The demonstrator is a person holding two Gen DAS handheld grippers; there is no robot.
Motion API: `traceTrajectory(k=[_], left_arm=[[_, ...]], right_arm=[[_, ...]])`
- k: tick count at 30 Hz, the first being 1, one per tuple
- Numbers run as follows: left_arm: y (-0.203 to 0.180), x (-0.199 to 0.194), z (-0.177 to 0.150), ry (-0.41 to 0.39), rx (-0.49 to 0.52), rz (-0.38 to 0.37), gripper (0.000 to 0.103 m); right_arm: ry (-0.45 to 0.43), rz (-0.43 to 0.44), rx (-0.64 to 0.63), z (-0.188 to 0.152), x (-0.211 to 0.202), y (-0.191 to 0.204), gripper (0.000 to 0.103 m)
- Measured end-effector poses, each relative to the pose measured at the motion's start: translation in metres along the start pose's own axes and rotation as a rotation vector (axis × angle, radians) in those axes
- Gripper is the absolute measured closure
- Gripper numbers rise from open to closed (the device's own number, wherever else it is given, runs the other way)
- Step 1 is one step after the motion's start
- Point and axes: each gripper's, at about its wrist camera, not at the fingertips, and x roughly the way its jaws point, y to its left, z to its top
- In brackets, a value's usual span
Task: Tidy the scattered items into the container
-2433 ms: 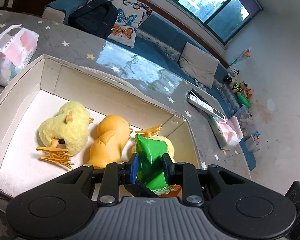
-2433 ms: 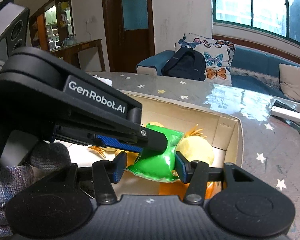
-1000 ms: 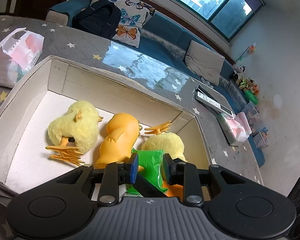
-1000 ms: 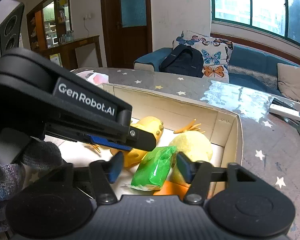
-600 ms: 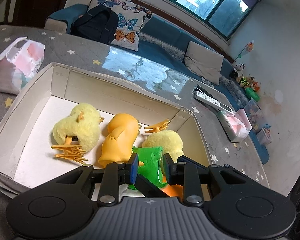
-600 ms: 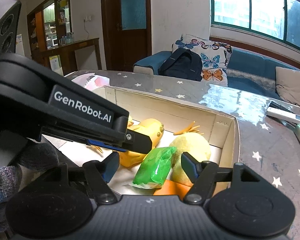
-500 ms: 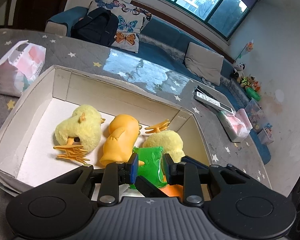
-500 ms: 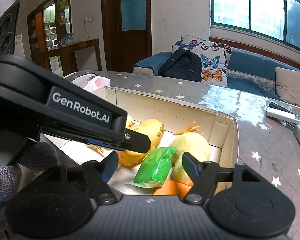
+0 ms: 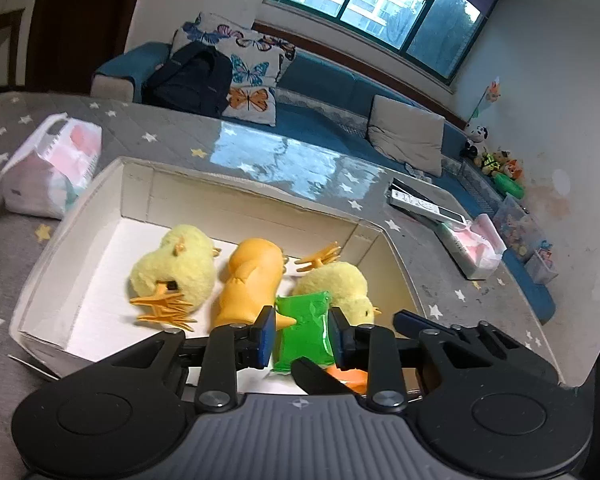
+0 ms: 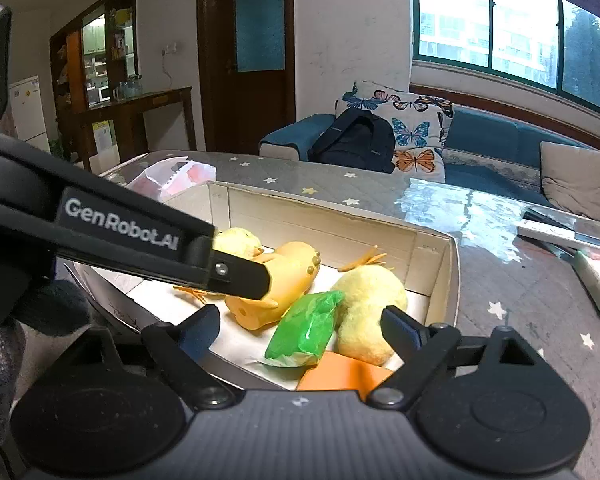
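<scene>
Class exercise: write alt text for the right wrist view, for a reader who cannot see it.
A green packet lies free in a cardboard box between an orange rubber duck and a yellow plush chick. The right tongs are opening around it without touching it, and the left tongs' arm crosses from the left.

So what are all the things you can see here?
box: one, cardboard, on the starry table
fluffy chicks: two, yellow, in the box
duck: one, orange, between the chicks
packet: one, green, lying in the box
orange thing: one, box's near corner, unclear
plastic bag: one, white-pink, beside the box
backpack: one, black, on the sofa
left tool: one, black, opening around the packet
right tool: one, black, opening wide, empty
</scene>
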Motion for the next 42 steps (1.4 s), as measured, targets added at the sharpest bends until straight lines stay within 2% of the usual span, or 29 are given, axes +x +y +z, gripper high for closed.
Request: traceTrajectory(k=[13,20,27,35,42], left_arm=[[-0.009,-0.023,-0.015,-0.070,0.113,0.123,0.072],[-0.013,-0.031,-0.022,-0.075,0.158,0.170,0.072],[-0.013,-0.032,-0.027,-0.058,0.173,0.257,0.070],[-0.022,-0.036,-0.036,-0.078,0.256,0.354,0.068],[-0.023,-0.037,-0.043,-0.073,0.266,0.377,0.068]], right_arm=[[-0.023,-0.014,0.000,-0.005,-0.015,0.003,0.000],[-0.031,-0.008,0.003,-0.008,-0.021,0.007,0.000],[-0.045,-0.026,-0.002,-0.013,-0.028,0.013,0.000],[-0.063,-0.043,0.001,-0.019,-0.033,0.015,0.000],[-0.077,-0.052,0.004,-0.022,-0.038,0.018,0.000]])
